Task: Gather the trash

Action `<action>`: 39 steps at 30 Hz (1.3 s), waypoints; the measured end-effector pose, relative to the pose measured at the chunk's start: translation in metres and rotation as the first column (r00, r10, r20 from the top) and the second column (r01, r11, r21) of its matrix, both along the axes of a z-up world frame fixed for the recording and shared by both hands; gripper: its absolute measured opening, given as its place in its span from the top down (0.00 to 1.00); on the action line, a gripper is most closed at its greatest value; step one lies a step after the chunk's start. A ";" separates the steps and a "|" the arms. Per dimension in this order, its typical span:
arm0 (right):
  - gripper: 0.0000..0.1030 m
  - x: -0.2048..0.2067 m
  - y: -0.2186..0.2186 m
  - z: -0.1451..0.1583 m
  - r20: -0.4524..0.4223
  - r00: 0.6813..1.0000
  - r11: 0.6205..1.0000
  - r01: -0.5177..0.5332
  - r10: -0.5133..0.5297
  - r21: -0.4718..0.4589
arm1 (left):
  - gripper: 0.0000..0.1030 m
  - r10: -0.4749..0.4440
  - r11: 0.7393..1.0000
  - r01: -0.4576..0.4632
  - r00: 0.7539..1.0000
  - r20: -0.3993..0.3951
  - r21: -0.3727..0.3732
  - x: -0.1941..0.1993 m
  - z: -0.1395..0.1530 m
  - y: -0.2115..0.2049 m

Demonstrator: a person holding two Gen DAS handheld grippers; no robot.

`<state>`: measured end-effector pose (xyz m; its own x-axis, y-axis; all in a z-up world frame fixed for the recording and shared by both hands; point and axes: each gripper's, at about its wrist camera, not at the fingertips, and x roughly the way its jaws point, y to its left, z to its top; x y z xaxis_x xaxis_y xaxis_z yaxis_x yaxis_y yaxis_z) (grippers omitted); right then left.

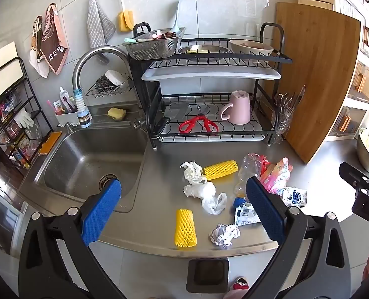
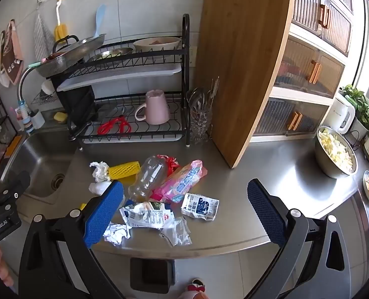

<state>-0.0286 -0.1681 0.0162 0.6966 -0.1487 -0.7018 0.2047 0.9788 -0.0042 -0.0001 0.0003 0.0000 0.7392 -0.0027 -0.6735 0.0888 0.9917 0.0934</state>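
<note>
Trash lies scattered on the steel counter (image 1: 159, 164): two yellow foam nets (image 1: 220, 170) (image 1: 185, 228), crumpled tissues (image 1: 193, 172), a white plastic bag (image 1: 213, 200), a crumpled paper ball (image 1: 224, 234), a clear plastic bottle (image 2: 149, 175), a pink snack wrapper (image 2: 184, 182) and white milk pouches (image 2: 200, 205). A dark trash bin (image 1: 207, 275) stands on the floor below the counter edge; it also shows in the right wrist view (image 2: 152, 275). My left gripper (image 1: 184, 209) is open and empty above the trash. My right gripper (image 2: 185, 209) is open and empty above the wrappers.
A sink (image 1: 84, 159) with a faucet (image 1: 97, 57) lies to the left. A black dish rack (image 1: 209, 114) holds a pink mug, red scissors and a knife. A wooden cutting board (image 1: 316, 74) leans on the wall. A steel bowl of food (image 2: 336, 154) sits at the right.
</note>
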 end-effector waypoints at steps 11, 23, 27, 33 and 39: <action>0.03 -0.001 0.005 0.001 0.000 1.000 1.000 -0.006 0.006 -0.007 | 0.08 0.003 1.000 -0.003 1.000 -0.002 -0.003 0.000 0.002 0.000; 0.03 -0.005 0.007 0.005 0.008 1.000 1.000 -0.010 0.011 -0.010 | 0.08 0.001 1.000 -0.001 1.000 0.000 -0.015 -0.008 0.008 -0.002; 0.03 -0.005 0.006 0.006 0.011 1.000 1.000 -0.014 0.014 -0.003 | 0.08 0.006 1.000 -0.006 1.000 -0.002 -0.017 -0.007 0.008 -0.001; 0.03 -0.007 0.006 0.007 0.014 1.000 1.000 -0.009 0.009 -0.006 | 0.08 0.003 1.000 -0.003 1.000 0.008 -0.013 -0.009 0.010 -0.002; 0.03 -0.008 0.003 0.009 0.012 1.000 1.000 0.000 0.000 -0.004 | 0.08 0.006 1.000 -0.006 1.000 0.005 -0.018 -0.010 0.011 -0.002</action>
